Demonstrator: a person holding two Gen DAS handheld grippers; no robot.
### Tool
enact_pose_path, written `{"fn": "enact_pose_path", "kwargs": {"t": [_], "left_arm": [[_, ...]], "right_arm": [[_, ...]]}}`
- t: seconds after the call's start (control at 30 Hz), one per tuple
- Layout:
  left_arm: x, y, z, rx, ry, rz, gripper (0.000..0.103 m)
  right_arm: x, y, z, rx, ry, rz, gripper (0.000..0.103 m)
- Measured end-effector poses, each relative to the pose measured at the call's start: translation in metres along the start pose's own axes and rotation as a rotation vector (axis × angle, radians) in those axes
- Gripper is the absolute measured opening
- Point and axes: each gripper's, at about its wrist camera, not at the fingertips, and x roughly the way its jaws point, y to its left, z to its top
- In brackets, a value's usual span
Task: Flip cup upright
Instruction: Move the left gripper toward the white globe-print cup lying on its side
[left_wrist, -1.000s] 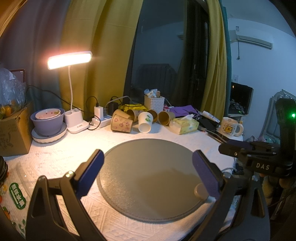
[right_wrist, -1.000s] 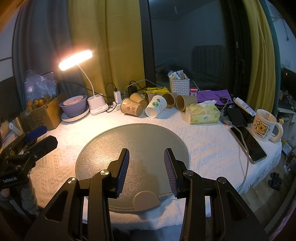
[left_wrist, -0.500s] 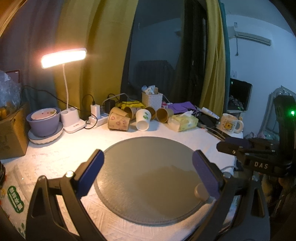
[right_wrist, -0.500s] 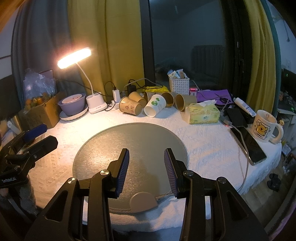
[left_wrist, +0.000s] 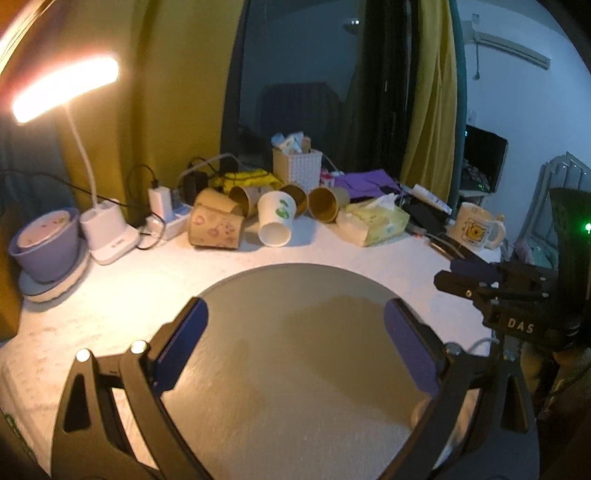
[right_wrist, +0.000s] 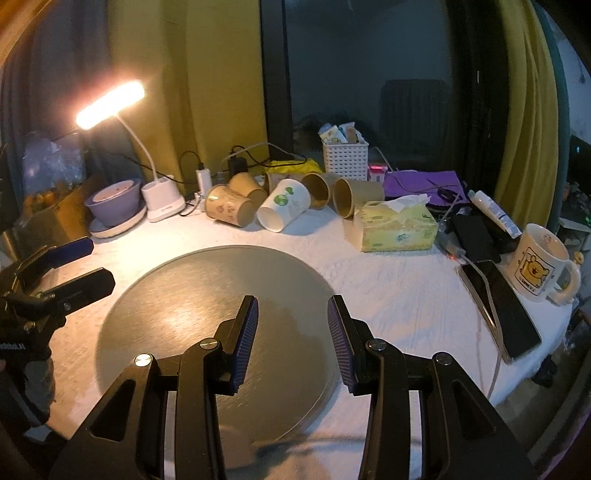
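Several paper cups lie on their sides at the back of the table: a white cup with a green print, a brown printed cup to its left, and plain brown cups to its right. My left gripper is wide open and empty over the round grey mat, well short of the cups. My right gripper is open and empty over the same mat. Each gripper shows in the other's view, at the mat's side.
A lit desk lamp, a purple bowl and a cardboard box stand at the left. A tissue box, a bear mug, phones, a white basket and cables crowd the back and right.
Both grippers have moved forward toward the cups, which now look nearer. Both stay open and empty. The cups have not moved.
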Motion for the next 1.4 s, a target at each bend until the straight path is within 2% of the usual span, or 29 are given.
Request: {"fn": "enact_pose_path", "kwargs": {"t": [0.3, 0.83, 1.03, 1.2, 1.3, 1.4], "left_arm": [[0.068, 0.002, 0.033, 0.002, 0.097, 0.001, 0.097], [0.185, 0.004, 0.09, 0.094, 0.14, 0.06, 0.097], [0.226, 0.012, 0.1, 0.111, 0.18, 0.084, 0.096], [0.252, 0.013, 0.102, 0.146, 0.202, 0.116, 0.096], [0.269, 0.013, 0.098, 0.164, 0.257, 0.124, 0.085], [0.279, 0.015, 0.092, 0.176, 0.294, 0.138, 0.078]], "right_arm": [[0.054, -0.037, 0.033, 0.018, 0.03, 0.015, 0.041], [0.134, -0.079, 0.08, 0.055, 0.066, 0.042, 0.041], [0.151, -0.092, 0.096, 0.071, 0.058, 0.046, 0.041], [0.162, -0.098, 0.098, 0.085, 0.066, 0.055, 0.041], [0.167, -0.1, 0.096, 0.092, 0.075, 0.06, 0.041], [0.171, -0.104, 0.093, 0.106, 0.084, 0.062, 0.041]]}}
